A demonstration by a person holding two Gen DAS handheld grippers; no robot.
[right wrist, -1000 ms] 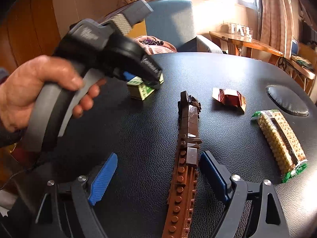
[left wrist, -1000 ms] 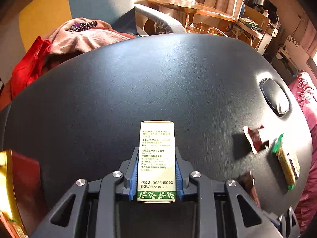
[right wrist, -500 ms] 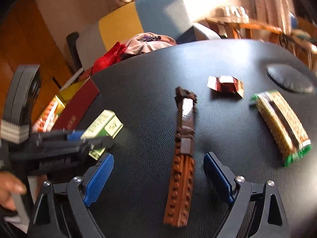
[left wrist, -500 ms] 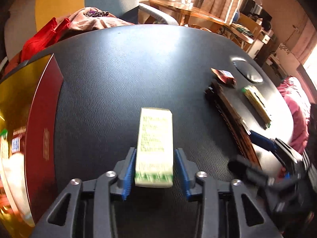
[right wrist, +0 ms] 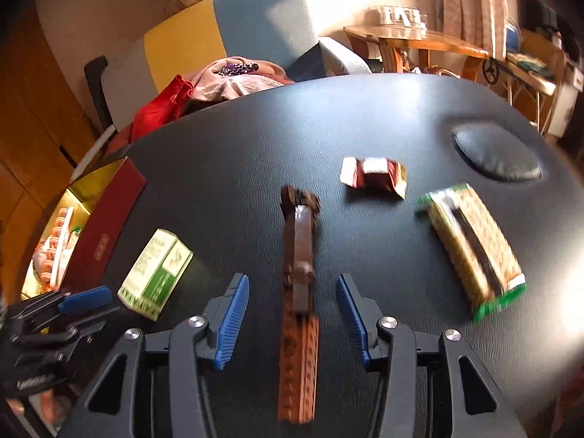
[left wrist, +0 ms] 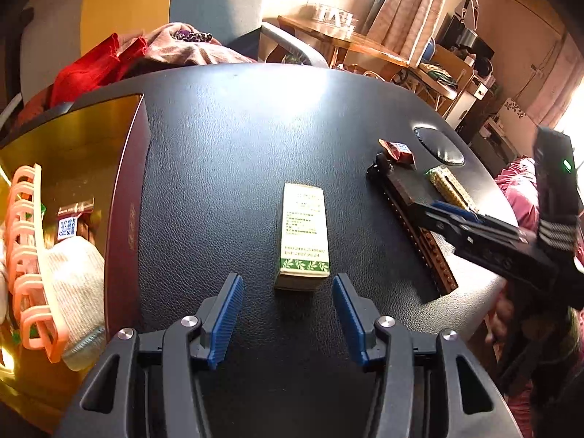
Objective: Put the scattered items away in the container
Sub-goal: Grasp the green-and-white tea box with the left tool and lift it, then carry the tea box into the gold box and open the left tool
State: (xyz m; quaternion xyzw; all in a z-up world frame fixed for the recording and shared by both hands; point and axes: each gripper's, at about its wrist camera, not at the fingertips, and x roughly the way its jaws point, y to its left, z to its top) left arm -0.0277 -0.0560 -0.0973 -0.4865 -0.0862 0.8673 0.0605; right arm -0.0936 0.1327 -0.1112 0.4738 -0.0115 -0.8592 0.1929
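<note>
We see the green-and-white box lying flat on the black surface, just ahead of the left hand-held gripper and centred on the gap between its blue pads, which do not touch it. To its left stands the red container with a gold lining, already holding a pink hair claw, a grey cloth and a small wrapped sweet. From the right wrist view, the long brown brick strip runs straight up between the fingers of the right hand-held gripper, its near end reaching back past the pads (the blur keeps us from telling whether a pad touches it). Beyond it lie a red wrapped candy and, to the right, a biscuit packet with green ends, both apart from the strip; a round black pad is set in the surface behind them. Nothing lies between the box and the container. Both tools are spread wide and hold nothing.
</note>
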